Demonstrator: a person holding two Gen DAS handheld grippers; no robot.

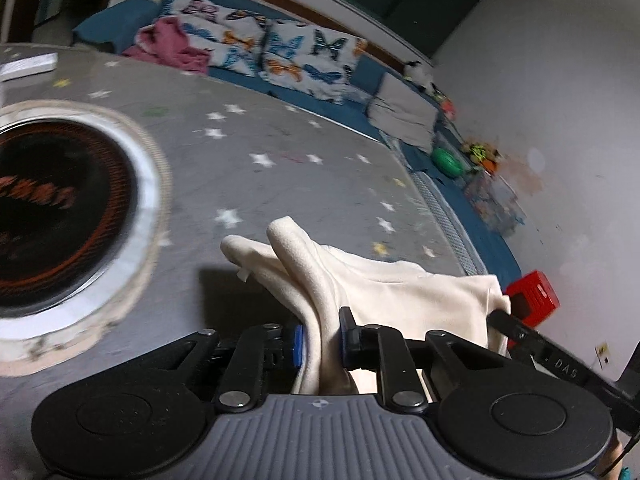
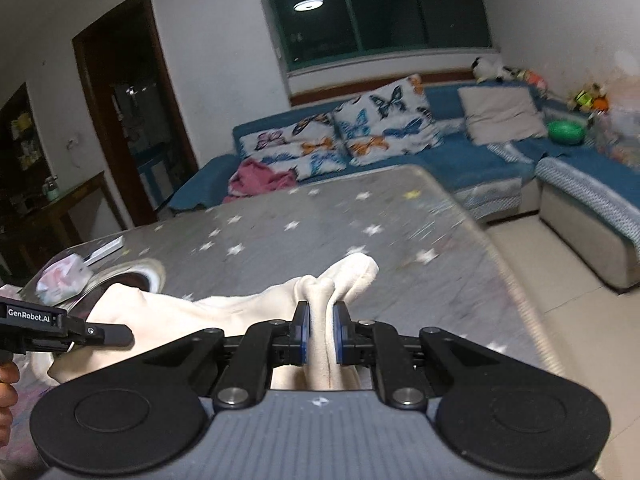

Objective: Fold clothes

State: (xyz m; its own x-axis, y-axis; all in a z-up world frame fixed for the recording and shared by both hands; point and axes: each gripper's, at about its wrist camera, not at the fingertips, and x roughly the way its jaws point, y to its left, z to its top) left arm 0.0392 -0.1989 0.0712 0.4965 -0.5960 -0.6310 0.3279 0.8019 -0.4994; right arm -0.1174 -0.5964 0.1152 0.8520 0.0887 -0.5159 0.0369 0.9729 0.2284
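A blue sectional sofa (image 2: 472,160) was seen along the far wall, with butterfly-print pillows (image 2: 352,132) propped on it and a pink garment (image 2: 260,180) heaped at its left end. Nearer, a table under a grey star-print cover (image 1: 280,184) was spread across both views. A round black plate with orange markings (image 1: 60,212), set in a wide pale ring, was seen on the table's left side in the left wrist view.

And there it was, lifted clear of the cover: a cream garment (image 1: 392,292) was held bunched between the two tools, stretched from one to the other. The left gripper (image 1: 320,344) was clamped on a gathered fold of it, cloth pinched between the blue pads (image 1: 298,346) and two rounded lobes poking up beyond the jaws. The right gripper (image 2: 320,336) was likewise clamped tight on a fold at the other end, its pads (image 2: 305,334) pressed close on the fabric.

A green ball (image 2: 566,131) was seen on the sofa's right part, and a small white box (image 1: 28,66) at the table's far left edge.
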